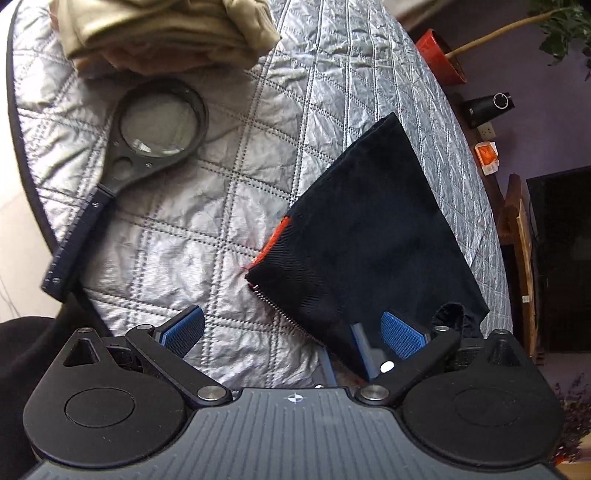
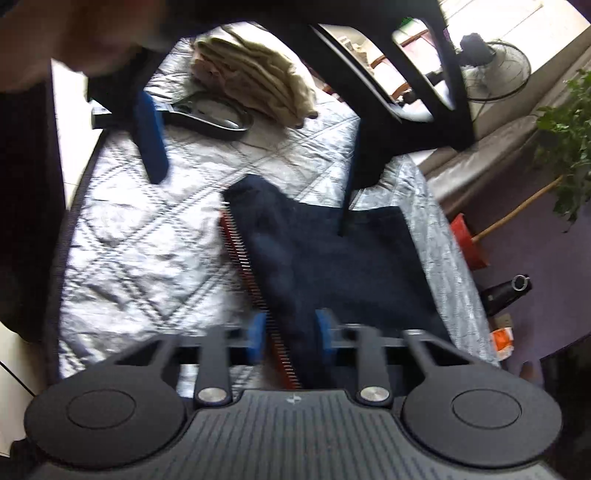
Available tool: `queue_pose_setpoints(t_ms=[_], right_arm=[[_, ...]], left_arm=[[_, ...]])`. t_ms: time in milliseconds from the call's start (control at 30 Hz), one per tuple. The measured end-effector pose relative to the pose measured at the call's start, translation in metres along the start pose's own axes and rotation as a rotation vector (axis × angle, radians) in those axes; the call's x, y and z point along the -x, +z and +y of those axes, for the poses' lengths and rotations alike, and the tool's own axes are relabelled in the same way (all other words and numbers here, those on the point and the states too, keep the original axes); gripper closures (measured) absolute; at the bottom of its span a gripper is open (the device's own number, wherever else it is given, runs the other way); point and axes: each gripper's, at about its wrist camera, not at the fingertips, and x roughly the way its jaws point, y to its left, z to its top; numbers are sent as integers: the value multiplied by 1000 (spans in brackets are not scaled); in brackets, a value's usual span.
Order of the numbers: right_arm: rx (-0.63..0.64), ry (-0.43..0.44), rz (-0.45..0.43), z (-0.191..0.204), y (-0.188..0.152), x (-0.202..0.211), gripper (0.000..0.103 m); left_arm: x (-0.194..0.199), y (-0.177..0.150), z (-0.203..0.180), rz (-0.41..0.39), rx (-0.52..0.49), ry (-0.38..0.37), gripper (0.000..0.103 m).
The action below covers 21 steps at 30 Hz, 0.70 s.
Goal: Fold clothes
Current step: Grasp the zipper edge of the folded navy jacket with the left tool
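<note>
The right gripper reaches forward low over the silver quilted mat, its blue pads closed on the near, zippered edge of the folded dark navy garment with the orange-red trim. The left gripper is spread wide and holds nothing, one pad over bare mat, the other over the garment's near corner. Further along the mat lie a black magnifying glass and a folded beige cloth.
</note>
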Motion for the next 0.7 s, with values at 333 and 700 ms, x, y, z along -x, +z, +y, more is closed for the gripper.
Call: queue_pose_setpoints(t_ms=[333, 700], right_arm=[[-208, -4, -86, -18, -8, 24, 88], [-274, -5, -128, -30, -9, 18, 87]], left_arm=[[-27, 22, -6, 52, 48, -64, 1], [-53, 36, -31, 119, 43, -132, 9]])
